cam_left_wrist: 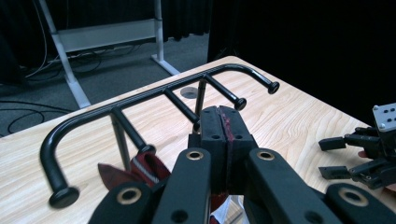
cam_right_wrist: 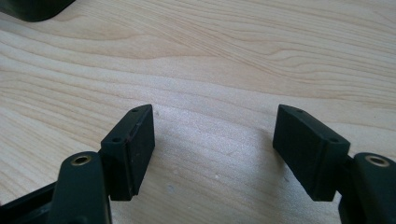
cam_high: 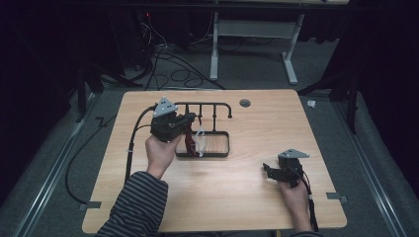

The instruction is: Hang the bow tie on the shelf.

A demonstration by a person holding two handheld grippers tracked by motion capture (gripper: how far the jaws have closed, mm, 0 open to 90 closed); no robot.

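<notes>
A: Left tool clamped tight on a strip of dark red striped fabric, looks like a necktie, pinched edge-on between the pads. Held up just in front of the black peg rack, near its middle pegs.

B: And the rest of the tie?

A: Hanging down from the tool toward the tray base of that rack, with something clear and plasticky beside it. Can't tell what exactly.

B: So which way from tool to rack?

A: Straight ahead and slightly up. Long bar of the rack running crosswise to the jaws, pegs pointing back at the tool. Probably a drape-over-a-peg move, just guessing.

B: Right tool?

A: Spread wide, nothing in it, hovering low over bare table, well off from the rack. Left hand clearly the nearer one.

B: Any labels or writing?

A: None readable anywhere.
</notes>
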